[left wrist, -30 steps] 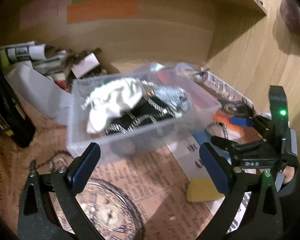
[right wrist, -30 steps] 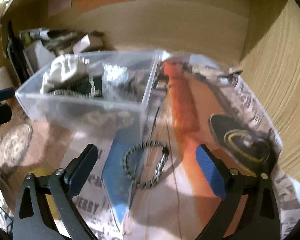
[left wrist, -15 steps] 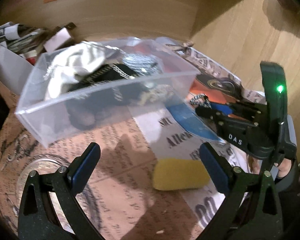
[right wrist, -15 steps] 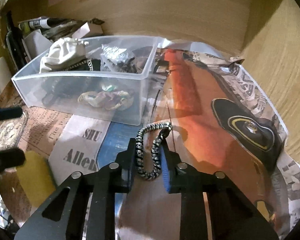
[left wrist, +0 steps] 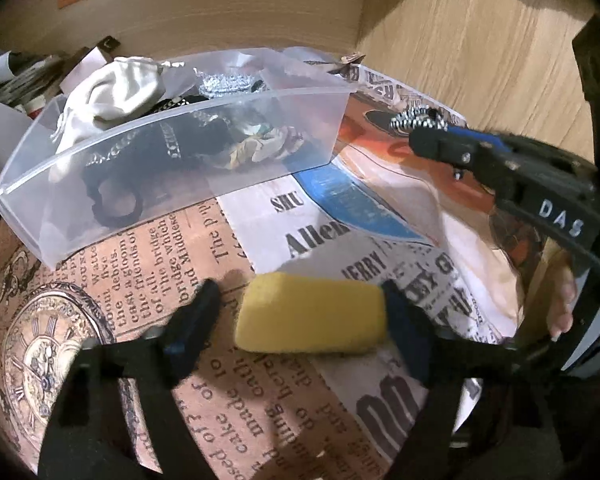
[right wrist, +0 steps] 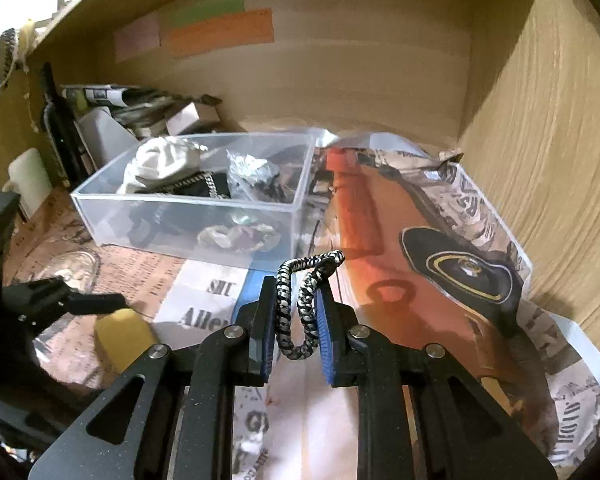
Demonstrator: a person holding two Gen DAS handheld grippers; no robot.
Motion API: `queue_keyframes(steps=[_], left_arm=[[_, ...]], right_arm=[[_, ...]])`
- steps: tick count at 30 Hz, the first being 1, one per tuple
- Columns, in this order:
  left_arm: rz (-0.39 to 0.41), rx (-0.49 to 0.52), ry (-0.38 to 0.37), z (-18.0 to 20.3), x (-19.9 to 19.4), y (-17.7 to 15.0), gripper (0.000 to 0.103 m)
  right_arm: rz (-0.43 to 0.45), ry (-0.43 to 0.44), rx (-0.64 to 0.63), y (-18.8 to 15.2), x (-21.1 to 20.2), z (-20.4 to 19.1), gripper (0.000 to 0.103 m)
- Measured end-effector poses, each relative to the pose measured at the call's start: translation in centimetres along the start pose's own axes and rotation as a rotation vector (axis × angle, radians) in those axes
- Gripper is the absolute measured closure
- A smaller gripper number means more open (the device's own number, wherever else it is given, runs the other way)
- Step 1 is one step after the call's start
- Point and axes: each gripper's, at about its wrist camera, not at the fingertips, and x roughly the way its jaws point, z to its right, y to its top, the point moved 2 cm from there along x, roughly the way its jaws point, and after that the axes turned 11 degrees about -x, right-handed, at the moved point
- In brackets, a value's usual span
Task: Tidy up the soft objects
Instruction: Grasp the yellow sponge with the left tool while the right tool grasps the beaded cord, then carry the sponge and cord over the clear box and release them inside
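My right gripper (right wrist: 294, 312) is shut on a black-and-white braided cord loop (right wrist: 300, 300) and holds it above the newspaper-covered shelf; the loop also shows in the left wrist view (left wrist: 418, 120), beyond the right gripper (left wrist: 428, 142). My left gripper (left wrist: 300, 316) is open, its fingers either side of a yellow sponge (left wrist: 312, 314) lying on the paper; its right finger touches the sponge, the left stands apart. The sponge also shows in the right wrist view (right wrist: 120, 336). A clear plastic bin (left wrist: 188, 152) holds a white cloth pouch (left wrist: 116, 92), chains and other soft items.
Wooden walls close the back and right side (right wrist: 540, 140). Boxes and rolled papers (right wrist: 132, 108) are stacked behind the bin at left. A crumpled poster with a dark hat picture (right wrist: 460, 268) covers the right of the shelf.
My right gripper has lifted the cord loop off the paper. My left gripper has moved down and forward around the yellow sponge, its fingers closing in.
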Motion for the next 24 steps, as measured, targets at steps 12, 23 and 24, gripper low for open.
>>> queue_keyframes(steps=[12, 23, 24], left_arm=[[0.12, -0.047, 0.017, -2.1, -4.0, 2.4, 0.041], [0.297, -0.112, 0.084, -4.8, -7.7, 8.4, 0.041], [0.305, -0.115, 0.091, -5.0, -7.8, 8.8, 0.041]], right_arm=[[0.101, 0.031, -0.015, 2.7, -0.9, -0.5, 0.086], [0.199, 0.08, -0.058, 7.2, 0.0, -1.8, 0.086], [0.201, 0.084, -0.062, 7.5, 0.3, -1.9, 0.086]])
